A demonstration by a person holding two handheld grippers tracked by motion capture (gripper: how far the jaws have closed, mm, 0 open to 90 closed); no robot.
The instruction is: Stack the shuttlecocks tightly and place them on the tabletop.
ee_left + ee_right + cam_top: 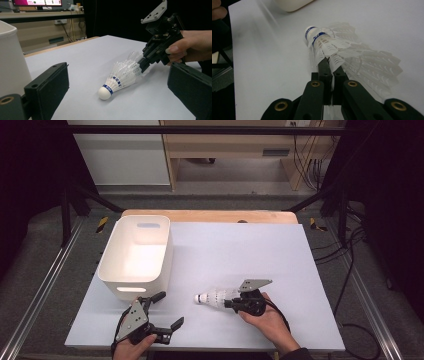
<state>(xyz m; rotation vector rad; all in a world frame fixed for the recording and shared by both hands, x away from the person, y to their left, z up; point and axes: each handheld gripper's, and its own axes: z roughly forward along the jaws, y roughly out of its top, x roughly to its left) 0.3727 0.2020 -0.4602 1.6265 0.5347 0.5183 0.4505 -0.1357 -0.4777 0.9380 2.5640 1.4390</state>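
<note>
A white feathered shuttlecock (212, 297) with a blue band lies on its side on the pale table, cork toward the left. My right gripper (231, 304) is shut on its feather skirt. In the right gripper view the two black jaws pinch the feathers of the shuttlecock (329, 45) at my right gripper (329, 65). My left gripper (168, 310) rests near the front left edge, jaws wide apart and nothing between them. In the left gripper view the shuttlecock (120, 76) lies ahead between the open jaws of my left gripper (117, 87), with my right gripper (143, 65) clamped on its skirt.
A white plastic bin (136, 254) stands at the left of the table (250, 250), just behind my left gripper. Its wall (10, 60) is close on the left in the left gripper view. A dark frame and floor surround the table.
</note>
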